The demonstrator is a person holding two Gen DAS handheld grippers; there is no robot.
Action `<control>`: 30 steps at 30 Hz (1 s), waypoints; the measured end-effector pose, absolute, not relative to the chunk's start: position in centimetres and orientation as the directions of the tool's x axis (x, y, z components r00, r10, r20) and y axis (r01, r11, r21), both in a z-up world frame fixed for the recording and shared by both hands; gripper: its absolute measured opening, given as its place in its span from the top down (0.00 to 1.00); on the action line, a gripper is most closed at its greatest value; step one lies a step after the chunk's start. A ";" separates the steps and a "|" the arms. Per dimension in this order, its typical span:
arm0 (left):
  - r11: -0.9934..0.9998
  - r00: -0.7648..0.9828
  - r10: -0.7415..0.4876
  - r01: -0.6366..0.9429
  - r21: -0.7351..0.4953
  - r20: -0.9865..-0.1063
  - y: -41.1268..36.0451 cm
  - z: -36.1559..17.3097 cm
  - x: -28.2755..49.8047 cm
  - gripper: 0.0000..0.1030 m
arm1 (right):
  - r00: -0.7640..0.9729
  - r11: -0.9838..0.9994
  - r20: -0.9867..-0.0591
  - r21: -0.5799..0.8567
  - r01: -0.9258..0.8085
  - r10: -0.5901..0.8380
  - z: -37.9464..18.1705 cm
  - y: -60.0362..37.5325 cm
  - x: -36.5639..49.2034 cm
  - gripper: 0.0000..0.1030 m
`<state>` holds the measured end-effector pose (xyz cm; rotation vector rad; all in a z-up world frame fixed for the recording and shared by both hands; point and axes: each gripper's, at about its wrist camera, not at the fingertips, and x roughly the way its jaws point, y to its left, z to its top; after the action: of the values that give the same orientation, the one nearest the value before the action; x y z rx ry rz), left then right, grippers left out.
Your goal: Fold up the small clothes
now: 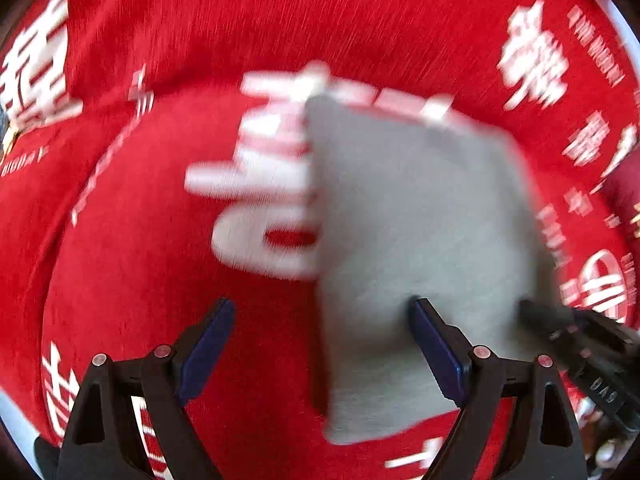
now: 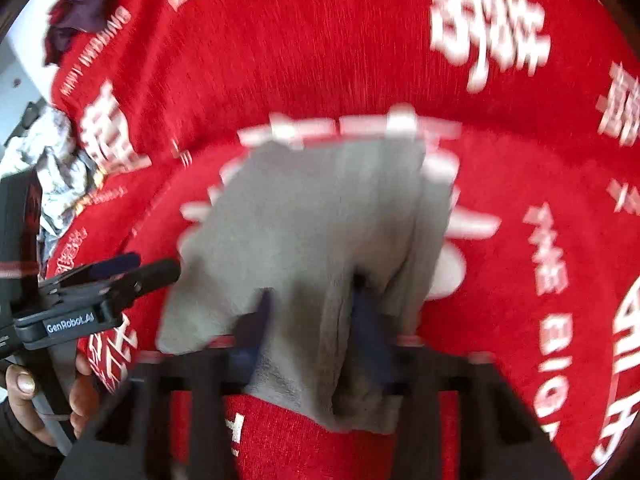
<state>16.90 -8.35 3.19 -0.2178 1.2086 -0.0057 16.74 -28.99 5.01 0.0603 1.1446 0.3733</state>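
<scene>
A small grey garment lies partly folded on the red cloth with white lettering. My right gripper is shut on a bunched fold of its near edge, and the blue pads press the fabric from both sides. In the left wrist view the same grey garment fills the middle right. My left gripper stands open just above it, holding nothing. One of its fingers is over the grey fabric and the other is over the red cloth. Both views are motion-blurred.
A purple cloth and a crumpled pale patterned cloth lie at the table's far left edge. A person's hand holds the left gripper's handle at the lower left. The red cloth covers the whole work surface.
</scene>
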 end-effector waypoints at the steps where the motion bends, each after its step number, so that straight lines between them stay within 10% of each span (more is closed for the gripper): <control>1: 0.972 0.335 -0.160 -0.112 -0.207 -0.929 -8.1 2.0 16.5 0.12 | 0.346 0.940 -0.883 0.244 -0.240 0.317 3.9 -29.5 16.4 0.80; 7: 0.955 0.374 -0.191 -0.141 -0.259 -0.907 -6.4 3.1 15.1 0.02 | 0.355 0.929 -0.866 0.277 -0.245 0.351 3.9 -31.4 14.7 0.83; 13: 0.957 0.480 -0.156 -0.143 -0.253 -0.863 -5.8 6.8 17.4 0.02 | 0.549 0.934 -0.766 0.190 -0.303 0.334 10.3 -30.8 14.6 0.33; 30: 0.967 0.446 -0.164 -0.103 -0.232 -0.880 -6.6 6.0 21.7 0.00 | 0.473 0.901 -0.784 0.248 -0.357 0.403 7.7 -29.0 19.0 0.32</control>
<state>21.69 -6.57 6.05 -0.2680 1.1119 -0.0382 19.03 -29.01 7.74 0.0524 0.9728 0.4650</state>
